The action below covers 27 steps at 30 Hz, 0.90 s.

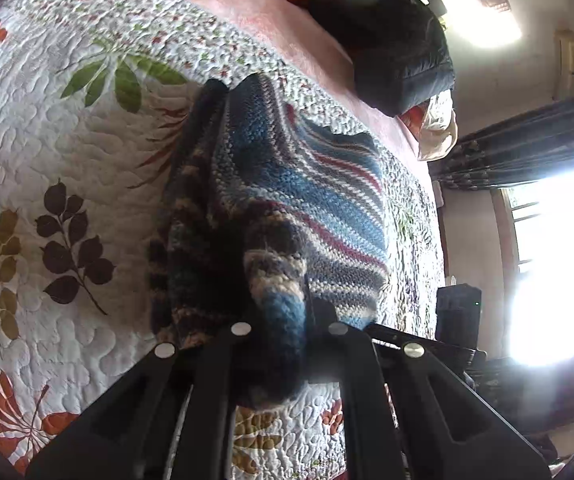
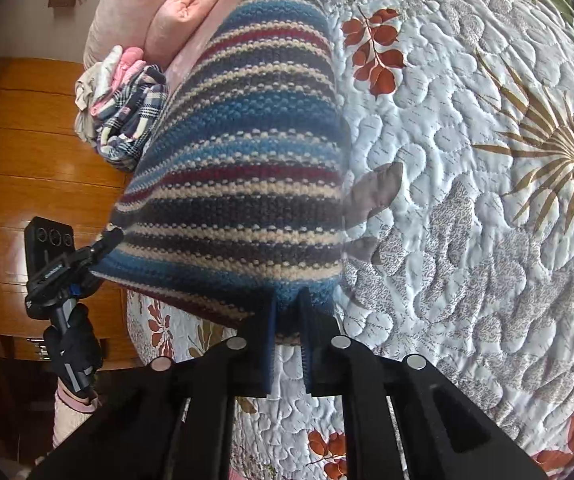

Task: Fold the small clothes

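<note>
Soft, floppy striped sweater [image 2: 243, 152] (thick knit, light) held above the bed [image 2: 467, 160], pinched at its hem corners by left gripper [image 1: 275, 320] and right gripper [image 2: 287, 320]; best gripped there.

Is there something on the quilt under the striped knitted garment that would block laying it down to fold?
Nothing visible does. Both grippers, left and right, already grip the striped knitted garment. The quilt beside it is bare; the pile of clothes lies off to the side.
</note>
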Motion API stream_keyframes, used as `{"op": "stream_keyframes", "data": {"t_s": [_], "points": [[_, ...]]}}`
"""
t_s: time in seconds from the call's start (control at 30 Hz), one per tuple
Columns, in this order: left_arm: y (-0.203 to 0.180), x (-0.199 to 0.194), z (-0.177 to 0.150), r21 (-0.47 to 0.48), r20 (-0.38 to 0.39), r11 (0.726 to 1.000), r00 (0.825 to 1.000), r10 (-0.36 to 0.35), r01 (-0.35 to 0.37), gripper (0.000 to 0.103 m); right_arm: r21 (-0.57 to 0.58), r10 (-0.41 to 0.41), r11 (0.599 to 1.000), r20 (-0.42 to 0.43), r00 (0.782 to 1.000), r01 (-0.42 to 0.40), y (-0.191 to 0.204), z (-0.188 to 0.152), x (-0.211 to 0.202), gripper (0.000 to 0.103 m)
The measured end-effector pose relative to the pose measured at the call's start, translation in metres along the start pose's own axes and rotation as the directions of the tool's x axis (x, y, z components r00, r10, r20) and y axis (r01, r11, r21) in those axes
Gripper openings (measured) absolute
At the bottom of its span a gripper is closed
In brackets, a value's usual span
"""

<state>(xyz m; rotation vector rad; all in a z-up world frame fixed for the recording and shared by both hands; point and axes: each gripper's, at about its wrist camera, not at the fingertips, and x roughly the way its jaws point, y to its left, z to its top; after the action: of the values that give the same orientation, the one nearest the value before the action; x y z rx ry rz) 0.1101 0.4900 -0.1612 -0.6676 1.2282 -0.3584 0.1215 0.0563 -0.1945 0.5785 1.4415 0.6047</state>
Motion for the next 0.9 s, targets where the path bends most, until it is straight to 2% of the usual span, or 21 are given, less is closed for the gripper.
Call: {"op": "stream_keyframes", "data": {"t_s": [0.03,0.1,0.23,0.33,0.4,0.43,0.5,0.57,0.67,0.8,0.87,0.9], "points": [[0.011,0.01,-0.003,-0.006,-0.019,0.999,0.999,0.038,-0.038,0.006,-0.006,-0.018,1.0,-0.004,1.0,0.018,-0.002,-0.001,0.003,0.01],[0.032,0.028,-0.007,-0.035,-0.046,0.997,0.997,0.066,-0.067,0.006,0.0,-0.031,1.0,-0.017,0.999,0.031,-0.006,-0.002,0.012,0.01],[0.047,0.041,-0.009,-0.1,-0.015,0.995,1.0,0.021,-0.023,0.008,0.007,-0.024,1.0,-0.023,0.999,0.024,-0.009,-0.001,0.018,0.01],[0.037,0.035,-0.009,-0.061,-0.027,0.998,0.999,0.03,-0.031,0.014,-0.037,-0.052,0.998,-0.032,0.998,0.051,-0.002,0.001,0.015,0.014],[0.024,0.025,-0.006,-0.036,-0.032,0.999,0.999,0.034,-0.035,0.024,-0.075,-0.077,0.994,-0.016,0.997,0.076,0.005,0.003,0.007,0.024],[0.017,0.018,-0.004,-0.021,-0.023,0.999,0.999,0.042,-0.042,0.028,-0.089,-0.089,0.992,0.0,0.996,0.089,0.009,0.004,0.003,0.024],[0.005,0.003,0.004,0.009,0.023,0.998,0.997,0.069,-0.069,0.047,-0.105,-0.093,0.99,0.025,0.995,0.095,0.011,0.007,-0.006,0.029],[-0.005,-0.003,0.02,0.037,0.067,0.996,0.995,0.08,-0.083,0.051,-0.106,-0.086,0.99,0.046,0.995,0.091,0.012,0.011,-0.013,0.033],[-0.025,0.005,0.049,0.066,0.09,0.989,0.988,0.127,-0.133,0.053,-0.122,-0.115,0.985,0.071,0.991,0.123,0.016,0.018,-0.016,0.034],[-0.03,0.031,0.092,0.061,0.069,0.973,0.973,0.219,-0.223,0.056,-0.136,-0.12,0.982,0.082,0.989,0.131,0.017,0.022,-0.018,0.036],[-0.027,0.044,0.103,0.043,0.053,0.973,0.973,0.226,-0.228,0.054,-0.138,-0.119,0.982,0.087,0.989,0.13,0.018,0.023,-0.018,0.036],[-0.028,0.049,0.106,0.039,0.047,0.974,0.974,0.224,-0.225,0.048,-0.137,-0.121,0.982,0.086,0.989,0.132,0.017,0.024,-0.017,0.037]]}}
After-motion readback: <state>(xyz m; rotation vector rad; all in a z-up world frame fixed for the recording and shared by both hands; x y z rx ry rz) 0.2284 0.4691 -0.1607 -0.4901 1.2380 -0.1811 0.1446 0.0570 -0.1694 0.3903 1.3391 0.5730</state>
